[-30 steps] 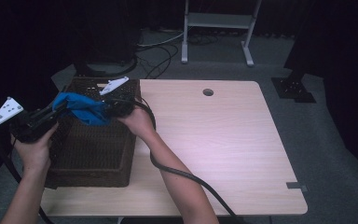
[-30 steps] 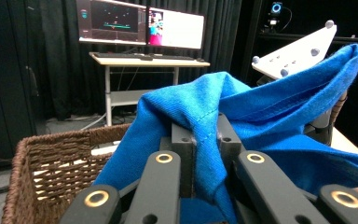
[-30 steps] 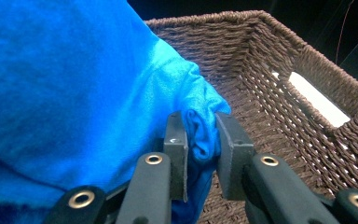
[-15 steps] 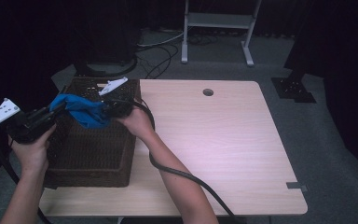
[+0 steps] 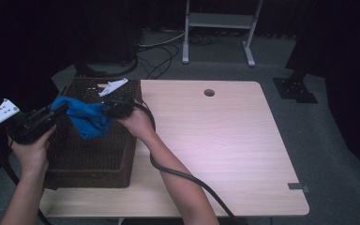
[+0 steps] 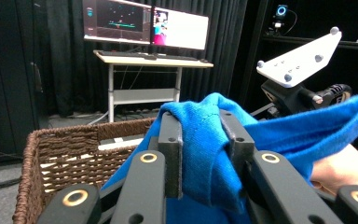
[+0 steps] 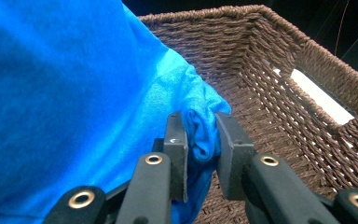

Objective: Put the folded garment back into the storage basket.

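Worktop [image 5: 225,140] is a pale wood slab, bare apart from the cable hole [image 5: 209,92] near its far edge; all the action sits at its left end. There a brown wicker basket [image 5: 91,161] stands on the left corner, with slotted handle cutouts in its walls and an open top, so it's the obvious source or drop point for laundry. Blue cloth [image 5: 86,121] hangs above the basket's far half, stretched between the two grippers rather than resting in it; most of it sags down toward the basket interior. Left gripper [image 6: 200,149] comes in from the left side, roughly level, jaws narrowed around a bunched fold of the cloth; its jaws have just been opening a little, with the fabric still between them, and the fold looks pinched in the left gripper view. Right gripper [image 7: 200,149] reaches in from the right over the basket, jaws nearly closed and pinching a small rolled edge of the same cloth, basket wall behind it. Judgement: two-point hold at opposite edges is there to spread the cloth out and keep it clear of the wicker, likely for lifting it out and laying or folding it on the open worktop to the right. Risk: the left grip slackening lets that corner slip back into the basket.
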Demonstrator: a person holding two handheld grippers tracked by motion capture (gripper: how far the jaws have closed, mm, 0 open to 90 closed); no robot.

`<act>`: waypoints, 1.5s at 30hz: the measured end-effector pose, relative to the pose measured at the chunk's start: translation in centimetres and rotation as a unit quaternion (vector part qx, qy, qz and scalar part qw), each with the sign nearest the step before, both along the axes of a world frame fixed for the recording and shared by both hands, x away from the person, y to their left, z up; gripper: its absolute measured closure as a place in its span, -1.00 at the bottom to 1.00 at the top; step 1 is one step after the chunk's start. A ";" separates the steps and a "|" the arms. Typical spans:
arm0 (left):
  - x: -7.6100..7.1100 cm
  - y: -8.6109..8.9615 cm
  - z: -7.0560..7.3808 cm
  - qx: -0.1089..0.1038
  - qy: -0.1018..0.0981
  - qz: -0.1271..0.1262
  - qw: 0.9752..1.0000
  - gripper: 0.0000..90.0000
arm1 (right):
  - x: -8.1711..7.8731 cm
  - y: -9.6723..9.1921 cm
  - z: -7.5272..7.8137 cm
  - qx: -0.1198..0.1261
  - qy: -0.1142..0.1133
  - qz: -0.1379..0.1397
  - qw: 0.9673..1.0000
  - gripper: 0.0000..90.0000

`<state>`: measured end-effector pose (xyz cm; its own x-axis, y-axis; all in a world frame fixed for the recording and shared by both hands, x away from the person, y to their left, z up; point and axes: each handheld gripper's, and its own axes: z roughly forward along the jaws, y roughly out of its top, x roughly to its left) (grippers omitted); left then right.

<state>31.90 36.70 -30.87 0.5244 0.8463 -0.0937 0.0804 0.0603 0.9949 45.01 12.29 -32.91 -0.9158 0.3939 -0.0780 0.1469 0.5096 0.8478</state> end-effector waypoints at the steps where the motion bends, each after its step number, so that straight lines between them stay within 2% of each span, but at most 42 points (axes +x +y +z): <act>1: 0.0 0.0 0.0 0.000 0.000 0.000 1.000 0.62 | 0.0 0.0 0.0 0.000 0.000 0.000 1.000 0.69; 7: 0.0 0.0 0.0 -0.002 -0.001 0.003 1.000 0.56 | 0.0 0.0 0.0 0.000 -0.001 -0.001 1.000 0.69; 12: 0.1 0.2 -0.1 -0.017 -0.005 -0.001 1.000 0.42 | 0.0 0.0 -0.2 -0.006 -0.002 0.001 1.000 0.69; 17: 0.3 0.2 -0.1 -0.023 -0.006 -0.004 1.000 0.10 | 0.0 0.2 -0.7 -0.013 0.002 0.002 1.000 0.69; 21: 0.5 0.0 -0.2 -0.015 -0.008 0.002 1.000 -0.18 | 0.1 0.1 -0.8 -0.012 0.002 0.001 1.000 0.69; 24: 0.5 -0.1 -0.2 -0.013 -0.014 0.014 1.000 -0.40 | 0.1 0.2 -0.8 -0.014 0.002 0.001 1.000 0.69; 31: 0.9 -0.3 -0.2 -0.015 0.000 0.047 0.999 -1.00 | 0.1 0.2 -0.8 -0.013 0.005 0.003 1.000 0.69; 35: 0.9 -0.4 -0.2 -0.010 -0.003 0.051 0.999 -1.00 | 0.2 0.2 -0.9 -0.012 0.006 0.003 1.000 0.69; 41: 1.0 -0.5 -0.3 -0.006 0.004 0.048 0.999 -1.00 | 0.3 0.2 -0.9 -0.013 0.007 -0.001 1.000 0.66; 45: 1.0 -0.6 -0.3 -0.004 0.006 0.044 0.999 -1.00 | 0.6 0.0 -0.9 -0.002 0.011 -0.005 1.000 0.40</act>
